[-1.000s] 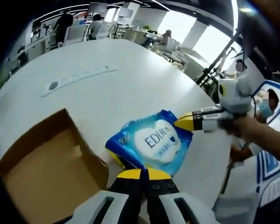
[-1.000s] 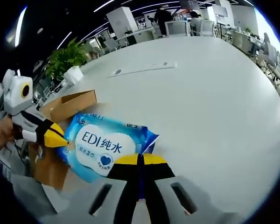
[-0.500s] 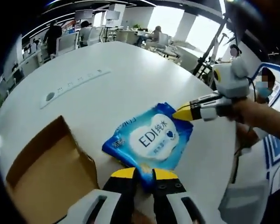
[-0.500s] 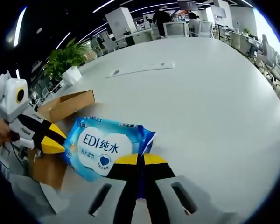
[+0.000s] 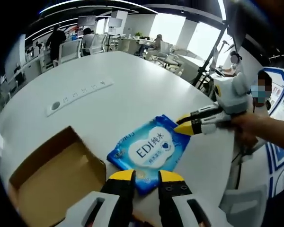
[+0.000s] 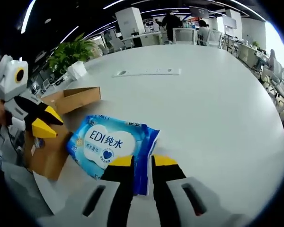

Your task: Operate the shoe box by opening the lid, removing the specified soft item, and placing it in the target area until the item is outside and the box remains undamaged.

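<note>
On the white round desk (image 5: 132, 94), the blue soft wipes pack (image 5: 149, 150) lies outside the open brown cardboard box (image 5: 52, 182); both tools, left (image 5: 145, 176) and right (image 6: 137, 160), are spread, holding nothing.

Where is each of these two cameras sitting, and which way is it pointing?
Left gripper view: rides on the left gripper, looks forward over its parted jaws at the wipes pack, open cardboard box and white table; the right gripper and a forearm enter from the right.
Right gripper view: rides on the right gripper, faces the opposite way across the same pack; the left gripper shows at left.
Shared: pack, box, table, both grippers.
</note>
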